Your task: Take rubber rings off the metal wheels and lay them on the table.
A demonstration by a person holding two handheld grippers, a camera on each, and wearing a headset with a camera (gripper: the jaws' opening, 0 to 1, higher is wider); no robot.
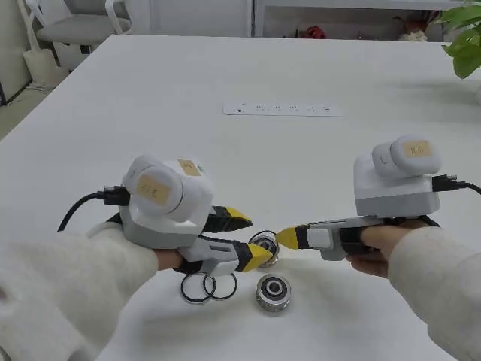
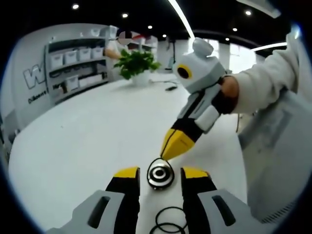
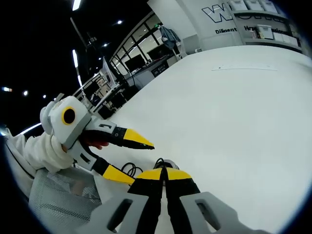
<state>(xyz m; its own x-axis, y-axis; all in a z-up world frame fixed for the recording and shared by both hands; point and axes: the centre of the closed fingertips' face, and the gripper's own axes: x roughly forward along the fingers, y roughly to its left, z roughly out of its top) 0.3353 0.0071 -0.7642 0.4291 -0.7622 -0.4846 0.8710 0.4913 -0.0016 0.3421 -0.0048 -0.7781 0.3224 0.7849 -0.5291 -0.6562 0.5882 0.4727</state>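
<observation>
A metal wheel [image 1: 266, 245] [image 2: 161, 177] lies on the white table between the yellow tips of my left gripper [image 1: 254, 236] [image 2: 161, 171], which is open with a small gap on each side. My right gripper [image 1: 281, 239] [image 3: 165, 171] is shut, its tip at the wheel's edge pinching a thin black rubber ring [image 2: 157, 162] that lifts off the wheel. A second metal wheel [image 1: 273, 292] stands nearer me. Two loose rubber rings [image 1: 208, 287] [image 2: 168, 223] lie side by side on the table under the left gripper.
A white power strip [image 1: 282, 110] lies flat mid-table, far beyond the work. A green plant [image 1: 462, 37] [image 2: 138, 63] stands at the far right corner. A chair [image 1: 71, 22] is past the table's far left edge. The white table [image 1: 225, 165] stretches wide ahead.
</observation>
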